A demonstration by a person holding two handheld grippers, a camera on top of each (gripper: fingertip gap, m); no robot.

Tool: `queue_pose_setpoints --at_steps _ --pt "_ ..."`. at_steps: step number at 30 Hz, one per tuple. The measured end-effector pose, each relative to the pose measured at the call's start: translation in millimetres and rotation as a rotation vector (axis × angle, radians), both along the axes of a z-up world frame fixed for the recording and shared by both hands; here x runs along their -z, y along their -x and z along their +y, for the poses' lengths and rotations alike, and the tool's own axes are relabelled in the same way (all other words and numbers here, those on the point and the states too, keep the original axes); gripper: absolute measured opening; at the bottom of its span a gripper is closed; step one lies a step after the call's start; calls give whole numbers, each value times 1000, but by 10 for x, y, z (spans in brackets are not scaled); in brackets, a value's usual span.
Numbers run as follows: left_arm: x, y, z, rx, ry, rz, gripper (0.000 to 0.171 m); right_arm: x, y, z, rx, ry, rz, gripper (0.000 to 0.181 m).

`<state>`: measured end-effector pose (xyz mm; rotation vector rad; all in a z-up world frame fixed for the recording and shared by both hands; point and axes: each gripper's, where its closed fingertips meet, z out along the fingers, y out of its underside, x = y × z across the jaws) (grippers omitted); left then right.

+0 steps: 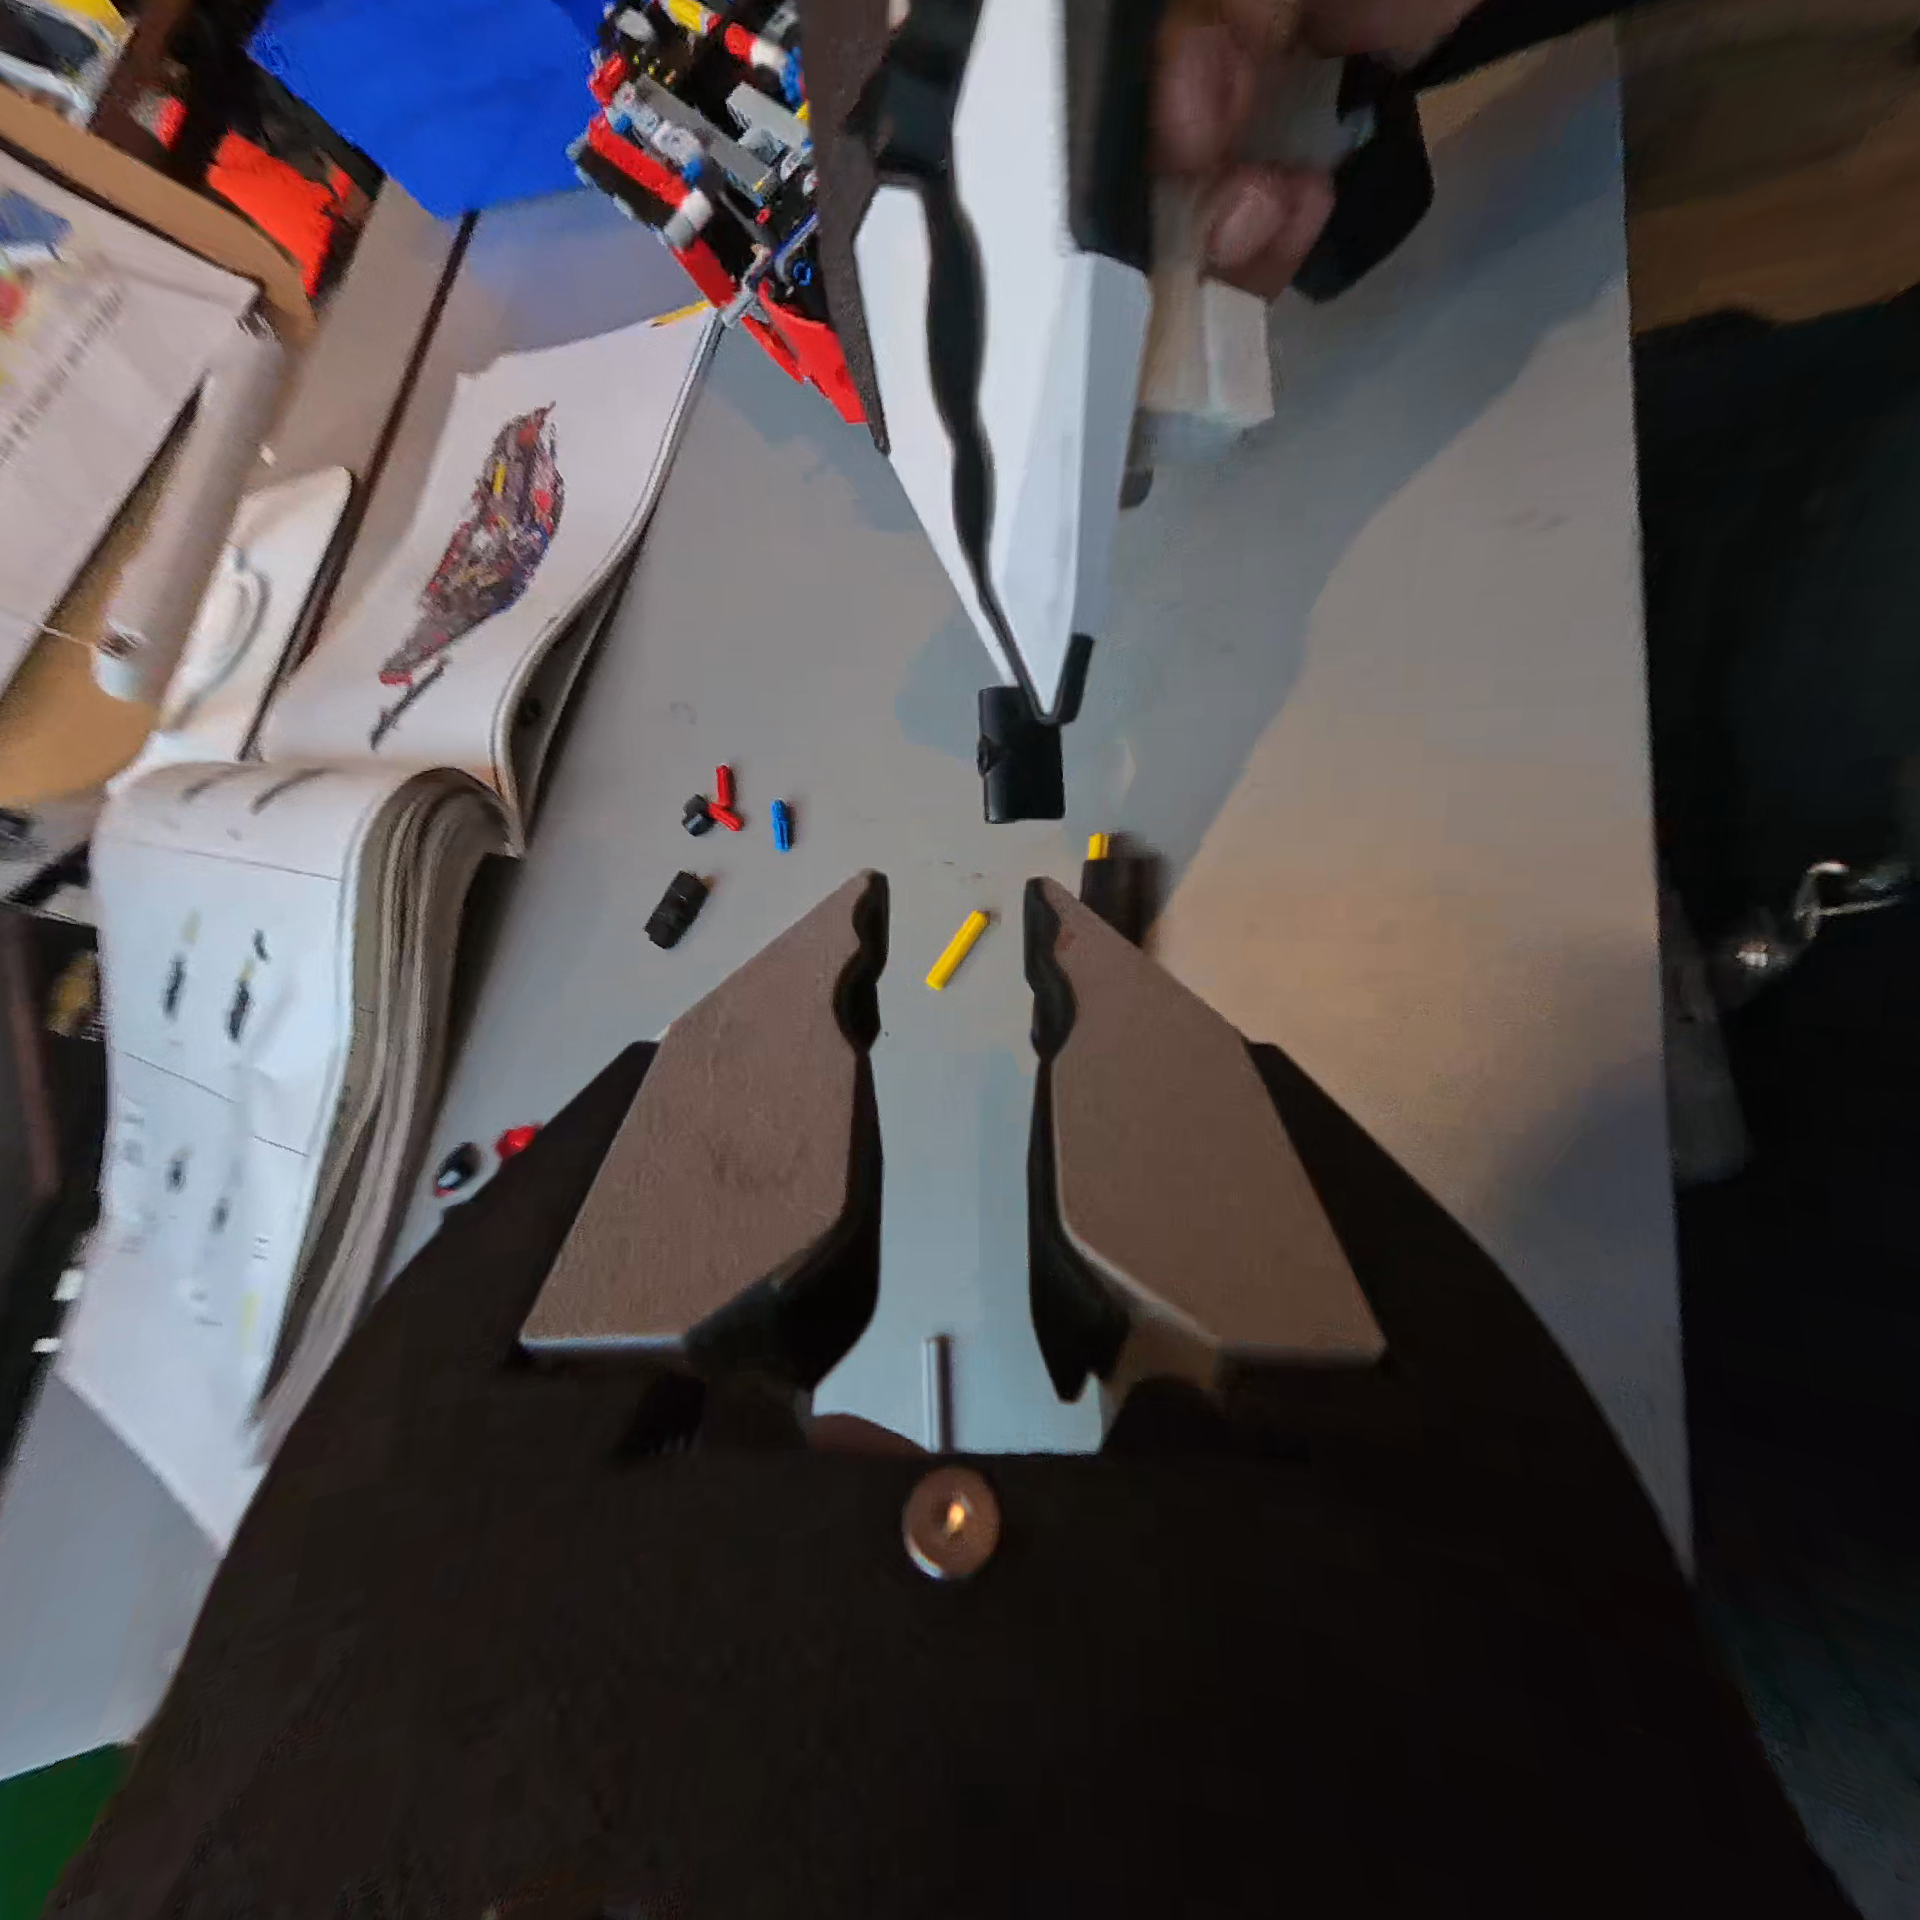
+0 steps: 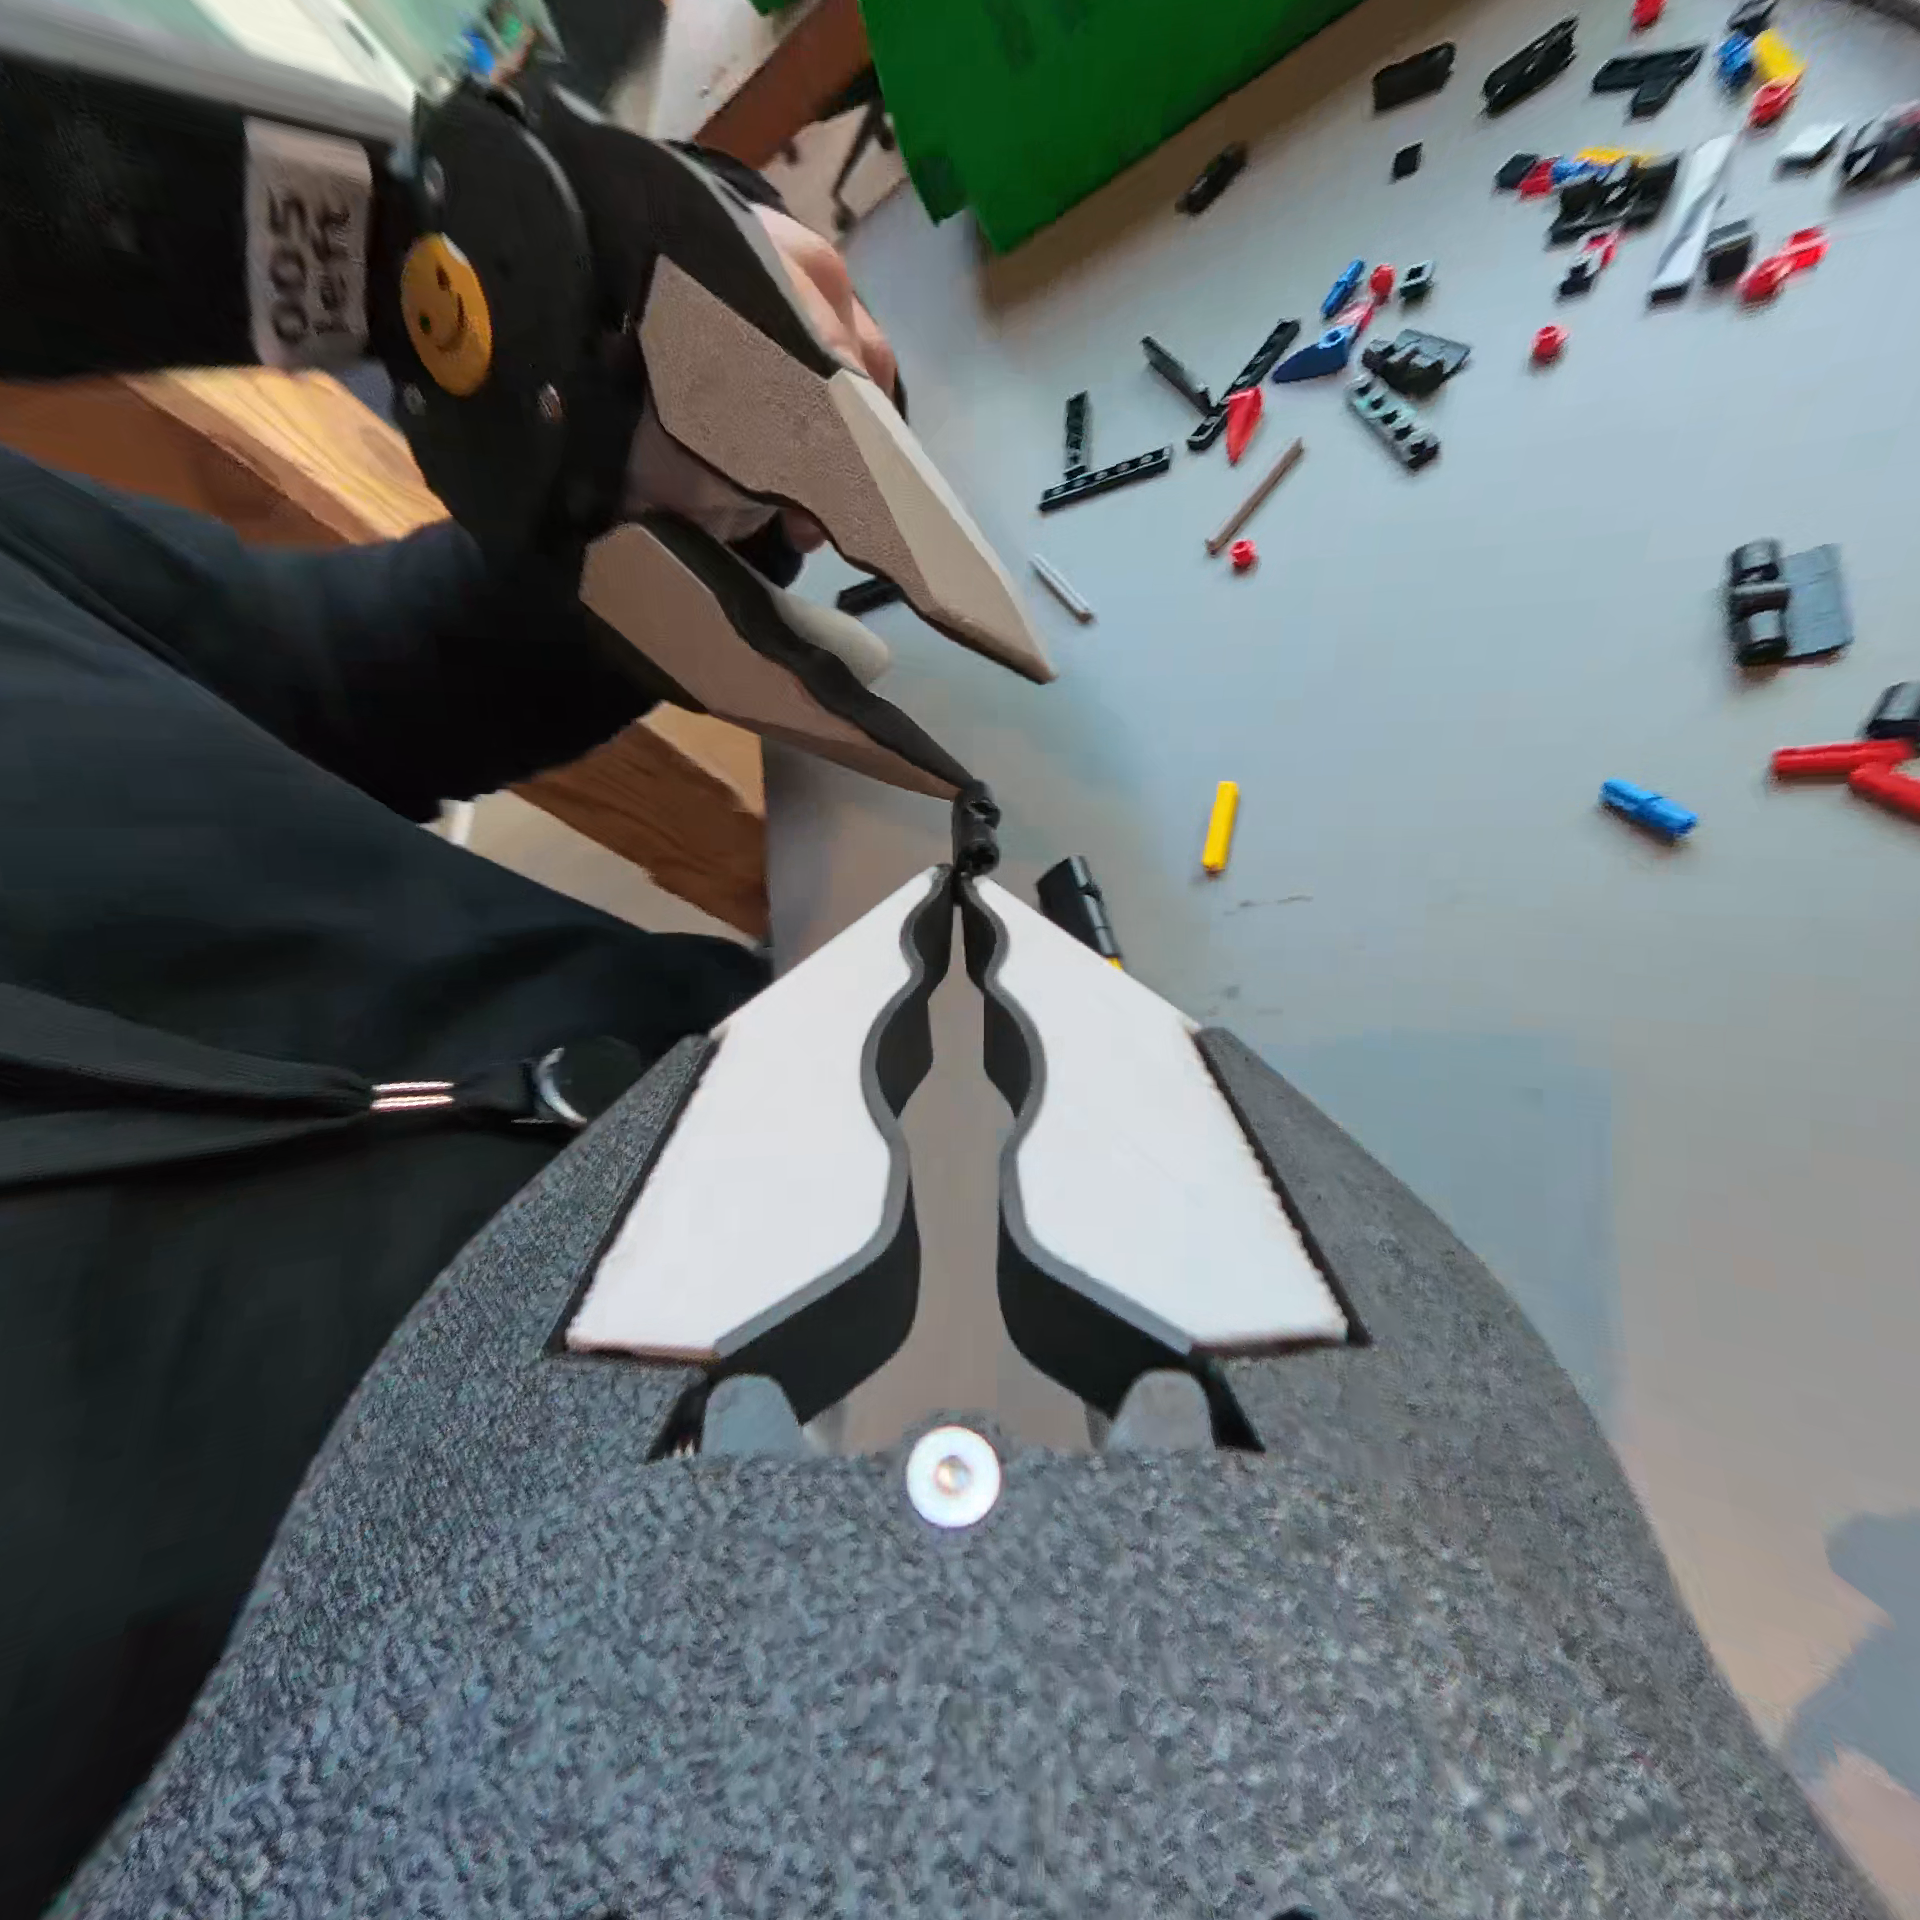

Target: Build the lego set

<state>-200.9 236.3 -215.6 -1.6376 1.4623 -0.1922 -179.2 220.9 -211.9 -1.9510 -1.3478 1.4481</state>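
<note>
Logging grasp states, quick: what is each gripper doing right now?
Left gripper: open, holding nothing, with a yellow pin on the table beyond its tips.
Right gripper: shut on a small black connector piece.

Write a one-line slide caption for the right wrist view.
Right gripper pinches a small black connector at its fingertips while the open left gripper meets it above the grey table scattered with loose pieces.

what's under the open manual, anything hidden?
The manual lies open on the grey table, with loose pins such as a blue pin on bare tabletop beside it. Whatever sits beneath its pages is covered; cannot tell.
</note>
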Motion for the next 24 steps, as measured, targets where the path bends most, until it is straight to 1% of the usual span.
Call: queue_pose_setpoints --at_steps 1,3,5,6,10,13,15,17,20,22,24 --pt "7 2 4 7 -29 31 27 -4 3 -6 -10 42 1 1" --pt "25 24 39 -3 -31 63 33 26 2 3 -15 93 -16 1" --pt "21 46 73 -13 -17 59 43 54 -2 0 -21 143 -30 1" --pt "4 42 79 -10 -22 53 44 55 -2 -7 -24 172 -29 1" --pt "-71 -68 26 47 -87 60 42 39 5 -62 -50 284 -14 1" --pt "-13 -159 -88 107 -78 89 41 23 3 -45 -44 318 0 1" --pt "-7 -166 -92 99 -77 77 40 54 -11 -14 -29 292 -15 1" --pt "-7 -143 -42 57 -56 48 37 8 -4 -22 -29 296 10 1" --pt "17 -178 -79 57 5 4 33 -51 18 -26 -23 298 48 1" --pt "5 -203 -95 58 11 -17 25 -62 26 -25 -19 295 56 1" --pt "-49 -230 -109 57 27 -69 15 -70 30 -29 -18 298 68 1"
